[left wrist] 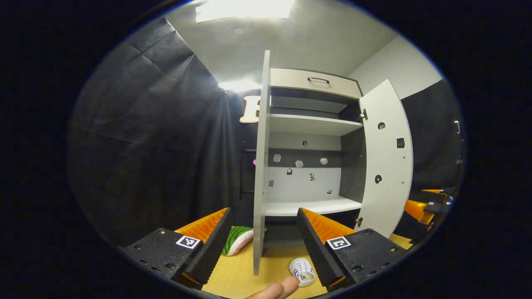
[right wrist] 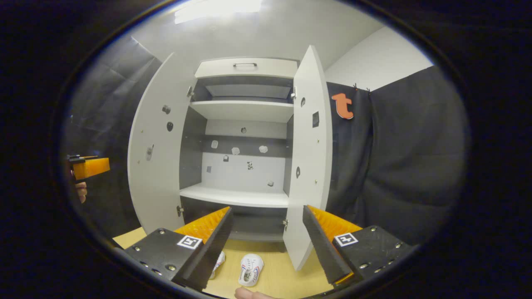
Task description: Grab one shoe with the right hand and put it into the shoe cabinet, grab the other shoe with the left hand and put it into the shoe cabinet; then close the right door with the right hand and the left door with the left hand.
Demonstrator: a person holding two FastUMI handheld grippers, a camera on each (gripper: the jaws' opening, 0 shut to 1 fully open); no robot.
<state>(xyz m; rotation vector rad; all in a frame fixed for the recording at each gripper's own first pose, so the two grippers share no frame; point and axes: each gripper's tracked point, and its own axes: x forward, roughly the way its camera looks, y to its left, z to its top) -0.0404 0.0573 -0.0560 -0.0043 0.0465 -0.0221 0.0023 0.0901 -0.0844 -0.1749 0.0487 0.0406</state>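
Two small white shoes with red and blue stripes lie on the wooden floor before the open shoe cabinet [right wrist: 245, 112]. In the right gripper view one shoe [right wrist: 251, 269] lies between my fingers' lines and the other shoe [right wrist: 217, 262] peeks from behind my near finger. The left gripper view has one shoe [left wrist: 302, 271] beside its right finger. My left gripper [left wrist: 262, 249] is open and holds nothing. My right gripper [right wrist: 266, 241] is open too, above the shoes. Both cabinet doors, the left door [right wrist: 156, 149] and right door [right wrist: 309, 158], stand wide open. The shelves are bare.
A green and red watermelon-patterned object [left wrist: 237, 240] lies on the floor left of the cabinet's left door [left wrist: 261, 166]. The other gripper [right wrist: 87, 167] and a hand show at the far left of the right gripper view. Black cloth walls flank the cabinet.
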